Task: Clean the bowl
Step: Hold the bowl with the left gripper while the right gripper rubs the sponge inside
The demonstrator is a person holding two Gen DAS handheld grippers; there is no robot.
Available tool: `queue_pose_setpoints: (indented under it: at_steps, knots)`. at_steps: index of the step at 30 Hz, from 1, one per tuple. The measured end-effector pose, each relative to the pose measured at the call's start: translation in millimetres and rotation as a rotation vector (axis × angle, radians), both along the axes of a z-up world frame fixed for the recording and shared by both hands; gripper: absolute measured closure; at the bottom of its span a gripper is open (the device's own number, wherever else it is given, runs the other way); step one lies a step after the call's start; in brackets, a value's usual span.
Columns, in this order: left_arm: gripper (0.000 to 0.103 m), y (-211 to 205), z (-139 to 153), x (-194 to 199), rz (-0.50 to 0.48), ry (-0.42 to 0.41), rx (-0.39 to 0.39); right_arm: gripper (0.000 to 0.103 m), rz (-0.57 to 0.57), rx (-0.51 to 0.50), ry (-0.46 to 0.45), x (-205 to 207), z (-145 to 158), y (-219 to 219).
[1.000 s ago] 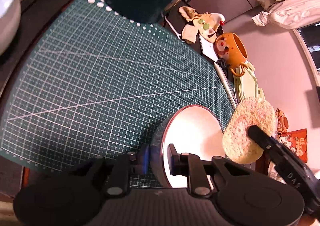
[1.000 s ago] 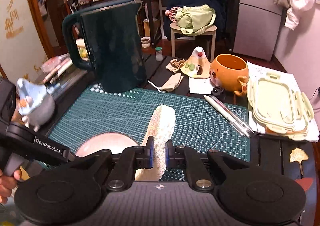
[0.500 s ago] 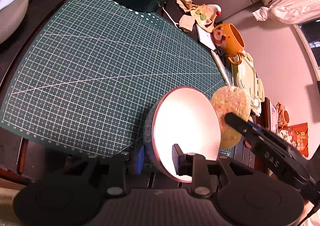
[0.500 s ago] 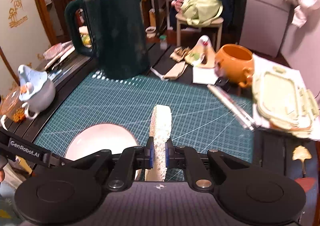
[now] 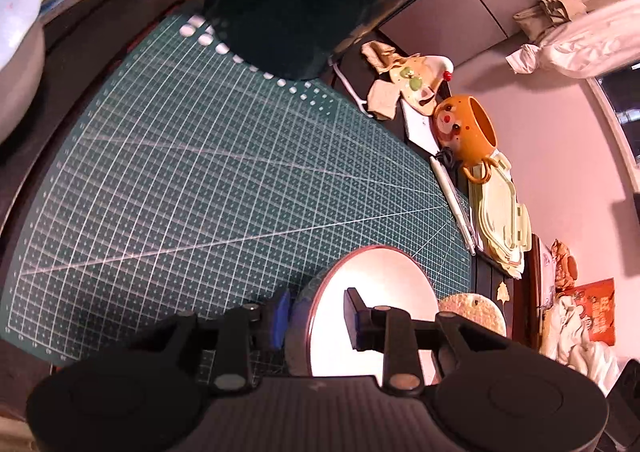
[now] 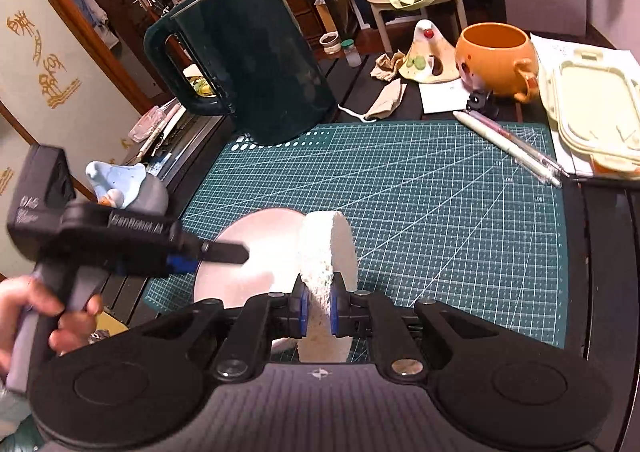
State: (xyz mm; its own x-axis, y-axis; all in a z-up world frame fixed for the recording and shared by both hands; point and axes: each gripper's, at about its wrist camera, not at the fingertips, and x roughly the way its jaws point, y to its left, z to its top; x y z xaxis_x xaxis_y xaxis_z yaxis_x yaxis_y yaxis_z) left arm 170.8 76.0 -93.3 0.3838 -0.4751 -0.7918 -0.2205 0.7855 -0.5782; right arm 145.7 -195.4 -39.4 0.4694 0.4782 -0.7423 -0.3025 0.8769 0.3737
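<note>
A pale bowl (image 5: 384, 272) with a grey outer wall and a thin pink rim sits at the near left corner of the green cutting mat (image 5: 200, 171). My left gripper (image 5: 316, 312) straddles the bowl's rim. Its blue pad lies against the outer wall and the other finger reaches inside. In the right wrist view the bowl (image 6: 260, 244) lies just left of a thick white sponge (image 6: 328, 252). My right gripper (image 6: 318, 312) is shut on that sponge, which stands on edge at the bowl's right rim. The left gripper (image 6: 220, 258) enters there from the left, held by a hand (image 6: 24, 304).
A dark green kettle (image 6: 248, 51) stands at the mat's far left corner. An orange mug (image 6: 496, 51), pens (image 6: 508, 143) and a pale green container lid (image 6: 592, 107) line the right side. A blue figurine pot (image 6: 124, 187) sits left of the mat (image 6: 440, 211).
The sponge has come down from above the bowl's right side to its right rim. My left jaws stand wider on the bowl's rim than a second ago.
</note>
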Motion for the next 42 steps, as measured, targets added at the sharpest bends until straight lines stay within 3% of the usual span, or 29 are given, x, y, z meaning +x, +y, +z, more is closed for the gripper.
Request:
queue_pose_setpoints:
  at_steps: [9, 14, 16, 20, 24, 34, 39, 42]
  knots:
    - [0.077, -2, 11, -29, -0.004, 0.011, 0.028, 0.094, -0.048, -0.084, -0.066, -2, 8, -4]
    - [0.078, -14, 4, -28, -0.017, 0.019, 0.072, 0.094, -0.067, -0.078, -0.175, -10, 32, -8]
    - [0.087, -14, 1, -26, -0.018, 0.022, 0.082, 0.094, -0.03, -0.056, -0.207, -14, 38, 1]
    - [0.087, -13, -4, -23, -0.021, 0.017, 0.096, 0.094, 0.07, -0.022, -0.235, -19, 43, 24]
    - [0.088, -12, -2, -18, -0.02, 0.006, 0.111, 0.094, 0.123, -0.107, -0.193, -13, 21, 52]
    - [0.088, -14, -4, -16, -0.032, 0.015, 0.108, 0.094, 0.177, -0.146, -0.088, 8, -21, 81]
    - [0.088, -15, -6, -17, -0.038, 0.018, 0.107, 0.094, 0.128, -0.346, -0.185, 0, -18, 89]
    - [0.087, -15, -6, -17, -0.035, 0.02, 0.102, 0.094, 0.115, -0.405, -0.233, -5, -12, 92]
